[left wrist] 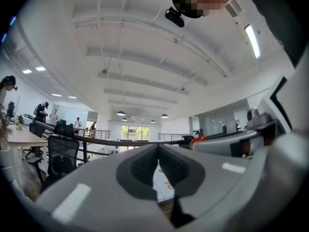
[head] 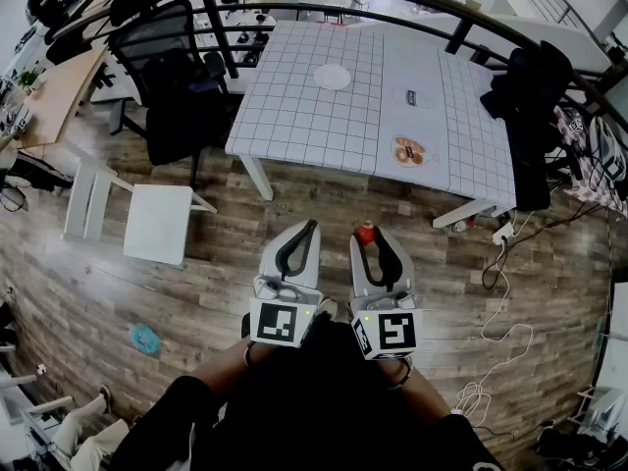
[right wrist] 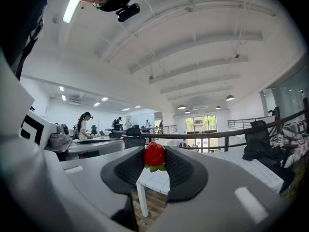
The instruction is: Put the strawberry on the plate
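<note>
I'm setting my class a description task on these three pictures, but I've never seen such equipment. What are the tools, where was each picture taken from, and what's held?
No robot here: a person holds a two-jaw gripper in each hand. The cubes with square markers belong to the grippers. The head view comes from a camera on the person's head, looking steeply down at a table with a white checked cover. The other two views come from cameras riding on each gripper, looking along its jaws. The right gripper is shut on a red strawberry. The left gripper is shut with nothing between its jaws. A white plate lies on the table, well ahead of both grippers; the strawberry is not on it yet.
</note>
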Action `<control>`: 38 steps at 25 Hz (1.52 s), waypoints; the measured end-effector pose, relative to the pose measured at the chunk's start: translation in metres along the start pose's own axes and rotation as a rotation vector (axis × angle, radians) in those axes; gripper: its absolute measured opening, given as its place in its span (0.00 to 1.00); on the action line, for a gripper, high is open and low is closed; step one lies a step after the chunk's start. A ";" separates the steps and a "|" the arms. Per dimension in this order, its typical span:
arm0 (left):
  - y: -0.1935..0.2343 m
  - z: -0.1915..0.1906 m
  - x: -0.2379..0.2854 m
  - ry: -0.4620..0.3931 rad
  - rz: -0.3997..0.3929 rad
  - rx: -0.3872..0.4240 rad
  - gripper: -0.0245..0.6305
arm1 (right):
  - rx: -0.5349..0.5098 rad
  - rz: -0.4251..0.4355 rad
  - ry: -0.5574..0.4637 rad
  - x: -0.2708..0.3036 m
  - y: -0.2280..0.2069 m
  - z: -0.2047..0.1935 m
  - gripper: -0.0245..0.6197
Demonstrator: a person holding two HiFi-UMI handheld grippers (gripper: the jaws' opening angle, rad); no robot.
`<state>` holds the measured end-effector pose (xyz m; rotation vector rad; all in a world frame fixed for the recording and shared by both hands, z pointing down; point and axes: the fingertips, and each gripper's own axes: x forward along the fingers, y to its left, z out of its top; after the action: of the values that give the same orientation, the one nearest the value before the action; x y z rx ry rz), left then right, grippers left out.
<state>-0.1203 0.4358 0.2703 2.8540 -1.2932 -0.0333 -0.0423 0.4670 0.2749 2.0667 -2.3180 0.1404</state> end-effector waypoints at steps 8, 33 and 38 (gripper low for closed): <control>-0.007 -0.001 -0.011 -0.001 0.024 0.005 0.05 | -0.084 0.009 -0.030 -0.014 0.000 0.010 0.24; -0.017 -0.011 -0.042 0.017 0.085 0.067 0.05 | 0.016 -0.007 -0.019 -0.064 -0.026 -0.021 0.24; -0.014 -0.009 -0.033 0.041 0.095 0.082 0.05 | 0.041 -0.001 -0.010 -0.061 -0.031 -0.026 0.24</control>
<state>-0.1314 0.4700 0.2798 2.8393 -1.4528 0.0804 -0.0056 0.5262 0.2968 2.0918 -2.3392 0.1795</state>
